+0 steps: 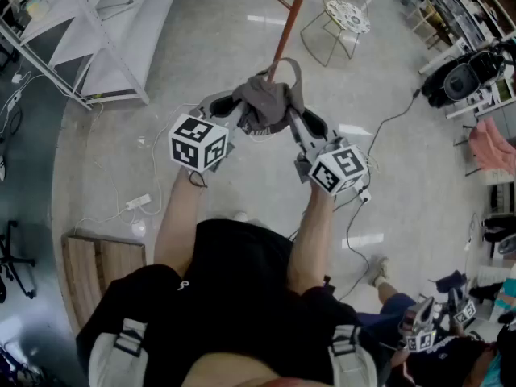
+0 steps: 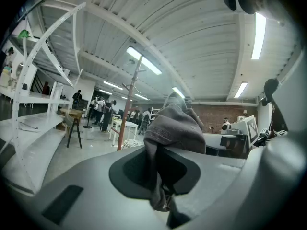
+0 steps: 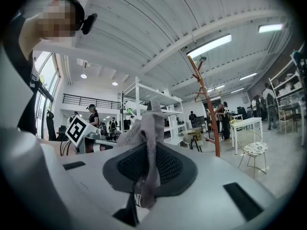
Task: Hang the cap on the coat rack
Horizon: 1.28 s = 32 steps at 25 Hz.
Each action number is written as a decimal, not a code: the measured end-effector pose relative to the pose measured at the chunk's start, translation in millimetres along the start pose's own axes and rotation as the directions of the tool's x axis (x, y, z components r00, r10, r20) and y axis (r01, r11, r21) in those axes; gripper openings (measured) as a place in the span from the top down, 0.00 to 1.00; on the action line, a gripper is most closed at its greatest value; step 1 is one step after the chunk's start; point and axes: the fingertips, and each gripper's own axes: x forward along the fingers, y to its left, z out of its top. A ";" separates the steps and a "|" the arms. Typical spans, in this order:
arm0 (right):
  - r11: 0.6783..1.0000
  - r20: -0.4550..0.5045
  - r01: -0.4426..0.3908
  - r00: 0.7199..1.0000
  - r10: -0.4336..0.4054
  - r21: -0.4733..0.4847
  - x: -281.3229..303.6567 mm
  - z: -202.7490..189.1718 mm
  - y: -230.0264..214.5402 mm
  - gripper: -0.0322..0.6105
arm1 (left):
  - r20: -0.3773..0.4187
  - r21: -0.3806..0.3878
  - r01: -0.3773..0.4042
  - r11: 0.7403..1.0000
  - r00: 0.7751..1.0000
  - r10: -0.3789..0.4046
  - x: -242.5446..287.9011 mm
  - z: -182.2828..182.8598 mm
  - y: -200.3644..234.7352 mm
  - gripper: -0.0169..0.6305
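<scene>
Spanning the gap between both grippers, the grey cap (image 1: 266, 103) is held in the air above the floor, its crown bunched and its strap loop arched over the top

1. Cap position: in the head view its upper edge overlaps the lower part of the coat rack (image 1: 290, 14), a reddish-brown pole. Contact between the two cannot be determined. Both gripper views show the rack standing beyond the cap, not yet carrying it.
2. Left gripper (image 1: 227, 107): jaws narrow, pinching a fold of the cap fabric at the cap's left side (the cloth runs down between the dark pads).
3. Right gripper (image 1: 302, 123): jaws narrow, clamped on a thin fold of fabric at the cap's right side.
4. Marker cubes: one (image 1: 198, 142) sits behind the left gripper and one (image 1: 339, 169) behind the right, both above the person's bare forearms.
5. Surroundings: white shelving (image 1: 105, 39) stands to the upper left, a wire chair (image 1: 339, 22) lies past the rack, and a power strip (image 1: 139, 202) rests on the floor (image 1: 201, 47) at the left
</scene>
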 end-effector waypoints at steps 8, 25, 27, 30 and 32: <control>0.999 0.015 0.039 0.999 -0.040 0.037 2.7 -0.8 -17.1 0.90 | 0.000 -0.003 0.004 1.000 1.000 -0.004 10.5 1.1 -1.2 0.94; 0.999 0.048 0.004 0.999 -0.006 0.045 5.9 13.6 -43.4 0.89 | 0.014 0.034 -0.044 0.998 0.999 0.044 32.5 18.0 -0.6 0.94; 0.998 0.041 -0.002 0.999 0.000 0.057 13.5 9.1 -43.0 0.89 | 0.005 0.034 -0.055 0.998 0.998 0.055 30.8 15.8 6.1 0.94; 0.998 0.023 -0.014 1.000 0.013 0.064 21.4 0.5 -42.0 0.89 | 0.000 0.013 -0.069 0.998 0.998 0.069 28.3 7.2 14.5 0.94; 0.998 0.017 -0.013 1.000 0.012 0.063 28.7 -1.0 -46.9 0.89 | 0.001 0.005 -0.068 0.998 0.998 0.068 33.2 6.3 22.1 0.94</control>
